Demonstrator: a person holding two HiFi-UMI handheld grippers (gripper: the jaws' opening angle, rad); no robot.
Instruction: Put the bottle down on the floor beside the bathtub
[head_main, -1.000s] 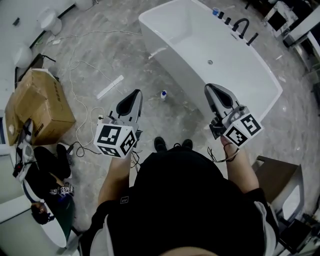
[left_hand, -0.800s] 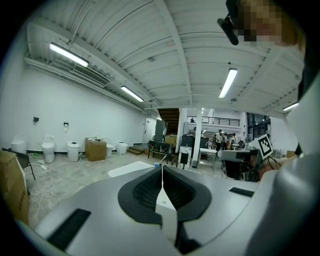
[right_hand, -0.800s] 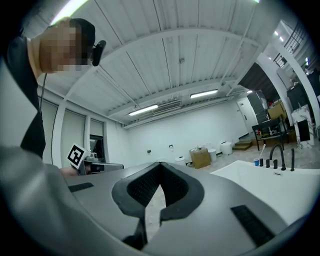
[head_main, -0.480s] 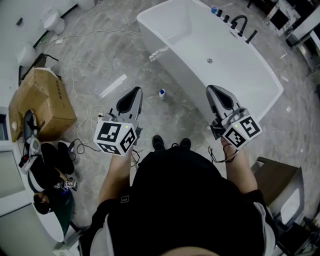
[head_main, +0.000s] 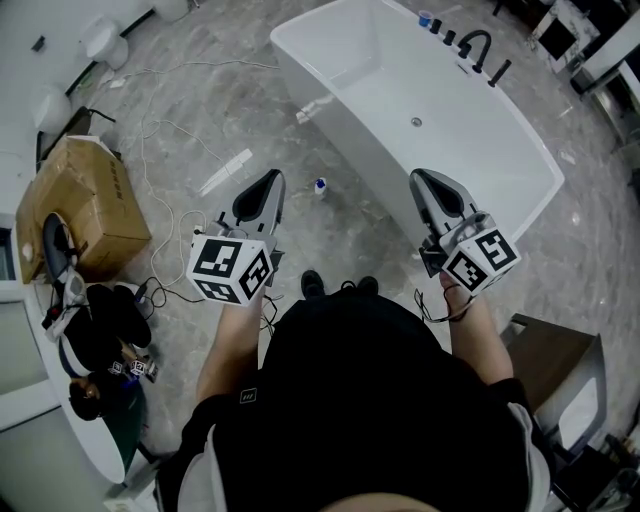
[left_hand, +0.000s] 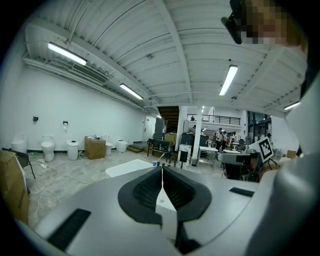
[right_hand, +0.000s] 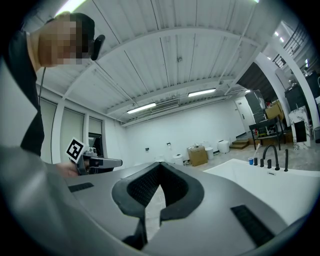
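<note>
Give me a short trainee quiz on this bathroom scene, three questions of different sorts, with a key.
1. True or false: the bottle is on the floor beside the bathtub.
2. Pick one: the left claw is A) open and empty, B) shut and empty, C) shut on the bottle.
3. Fill in: in the head view, the cardboard box sits toward the ____ edge of the picture.

Key: 1 true; 2 B; 3 left.
</note>
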